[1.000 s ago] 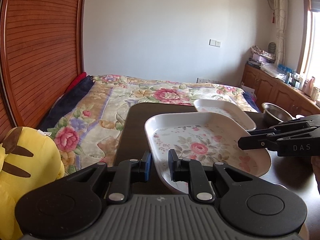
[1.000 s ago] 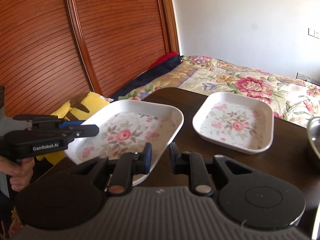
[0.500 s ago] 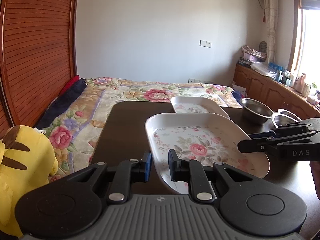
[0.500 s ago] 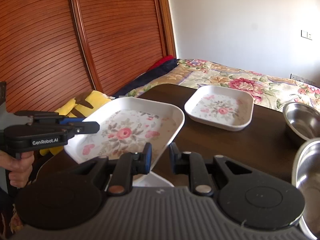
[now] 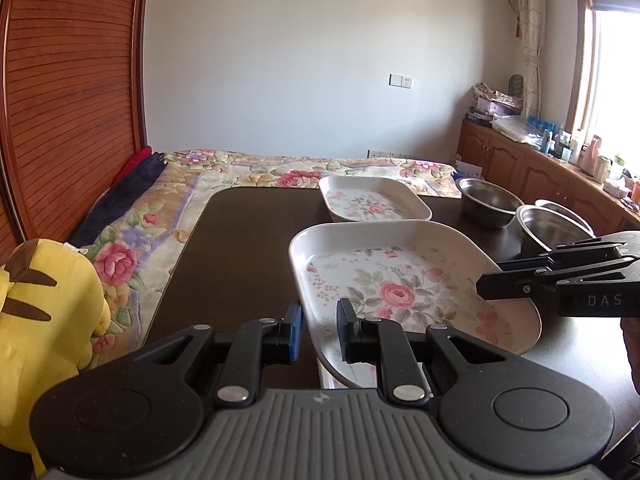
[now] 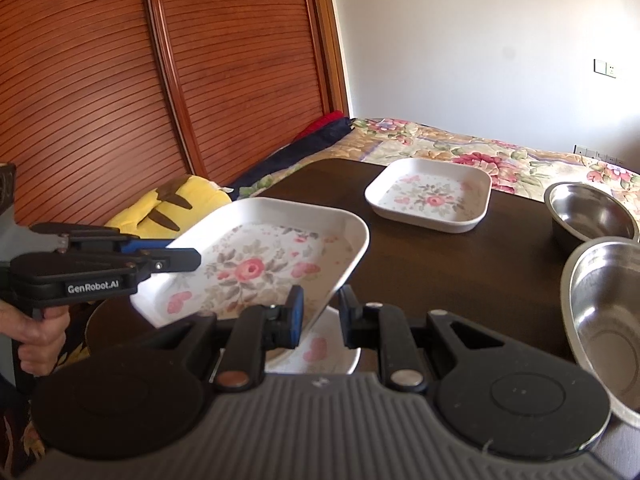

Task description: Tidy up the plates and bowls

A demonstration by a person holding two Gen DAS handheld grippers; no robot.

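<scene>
Since 1.0 s ago both cameras have pulled back: the far plate (image 6: pixel 430 196) now sits further off, and two steel bowls, absent from the right wrist view then, have entered it. A third plate (image 6: pixel 320 350) has also appeared directly under the held one.

The held floral plate (image 5: pixel 400 280) is raised above the dark table (image 5: pixel 248 248), tilted, its near-left edge between the left gripper's (image 5: pixel 318 330) fingers. The right gripper (image 6: pixel 320 318) clamps the opposite edge. Both are closed on the rim, as before.

Containers: held plate empty apart from its printed rose pattern. Far plate empty, flat on the table. Far steel bowl (image 6: pixel 592 214) and near steel bowl (image 6: pixel 608 320) both empty, just beside each other at the table's right; touching or not, cannot tell. A third bowl rim (image 5: pixel 564 210) shows behind them in the left wrist view.

Yellow plush toy (image 5: pixel 44 312) lies left of the table on the floral bedspread (image 5: pixel 168 216).
</scene>
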